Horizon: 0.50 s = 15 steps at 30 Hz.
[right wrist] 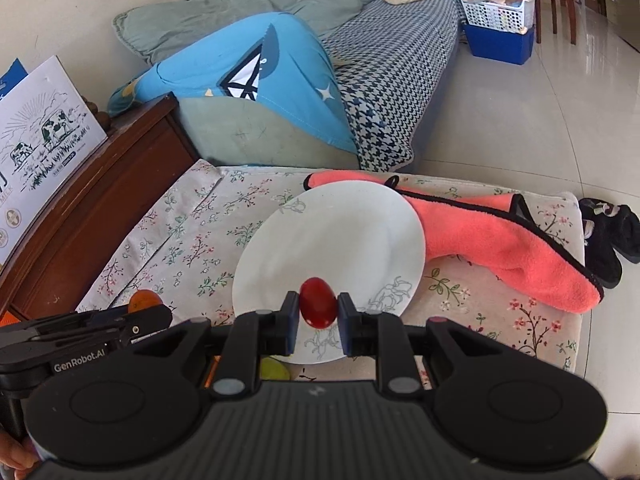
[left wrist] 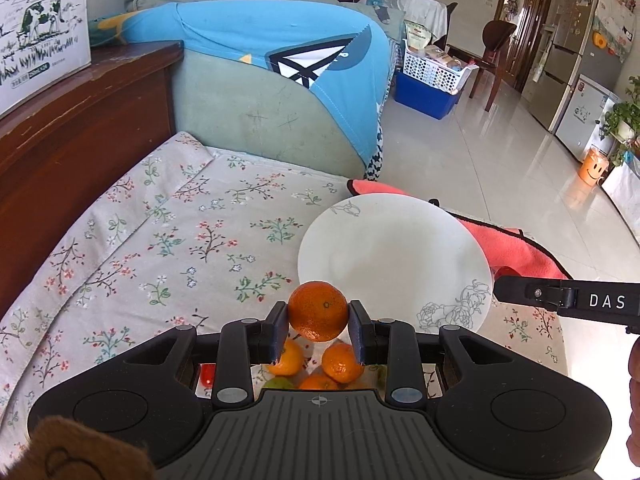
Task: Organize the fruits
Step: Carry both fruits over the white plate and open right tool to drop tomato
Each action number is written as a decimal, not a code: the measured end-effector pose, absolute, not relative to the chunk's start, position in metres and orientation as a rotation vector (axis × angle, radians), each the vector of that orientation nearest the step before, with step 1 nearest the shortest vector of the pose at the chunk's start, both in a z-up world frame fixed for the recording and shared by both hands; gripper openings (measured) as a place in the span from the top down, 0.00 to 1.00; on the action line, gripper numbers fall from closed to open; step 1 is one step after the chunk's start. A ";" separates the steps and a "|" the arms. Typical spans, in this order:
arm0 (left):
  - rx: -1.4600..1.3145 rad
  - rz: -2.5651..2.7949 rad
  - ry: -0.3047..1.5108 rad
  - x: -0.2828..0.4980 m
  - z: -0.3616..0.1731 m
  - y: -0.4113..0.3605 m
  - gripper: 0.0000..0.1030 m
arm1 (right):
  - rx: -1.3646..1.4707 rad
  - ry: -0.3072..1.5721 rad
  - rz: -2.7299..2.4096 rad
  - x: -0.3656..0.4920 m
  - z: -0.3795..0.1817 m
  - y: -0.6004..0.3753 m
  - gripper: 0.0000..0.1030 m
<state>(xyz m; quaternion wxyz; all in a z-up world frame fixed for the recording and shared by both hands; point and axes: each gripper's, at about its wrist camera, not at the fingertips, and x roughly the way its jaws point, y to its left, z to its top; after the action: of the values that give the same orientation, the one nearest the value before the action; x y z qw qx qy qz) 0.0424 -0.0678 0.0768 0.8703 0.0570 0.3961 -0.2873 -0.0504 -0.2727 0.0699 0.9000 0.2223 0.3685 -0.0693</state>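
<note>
your left gripper point(left wrist: 318, 330) is clamping a mandarin point(left wrist: 318, 311) beside the white plate point(left wrist: 400, 256); your right gripper point(right wrist: 318, 319) is pinching a cherry tomato point(right wrist: 317, 302) above it.

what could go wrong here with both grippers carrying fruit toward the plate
1. The left gripper holds the orange only at its sides; it could slip onto the fruit below.
2. The tomato in the right gripper is small and smooth; it may squirt out or roll off the plate.
3. Both grippers are close together and could collide.
</note>
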 end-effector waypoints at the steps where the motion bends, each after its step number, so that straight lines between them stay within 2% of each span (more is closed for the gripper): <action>1: 0.119 -0.606 0.833 0.046 0.074 -0.072 0.72 | 0.470 0.761 -0.148 -0.049 0.069 -0.275 0.80; 15: 0.129 -0.655 0.882 0.075 0.036 -0.114 0.71 | 0.564 0.794 -0.202 -0.017 0.047 -0.290 0.80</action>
<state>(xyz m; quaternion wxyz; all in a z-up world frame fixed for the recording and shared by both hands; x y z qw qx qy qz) 0.0746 -0.1141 0.0360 0.8509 0.0613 0.4189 -0.3110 -0.0170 -0.2896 0.0468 0.8789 0.2704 0.3807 -0.0970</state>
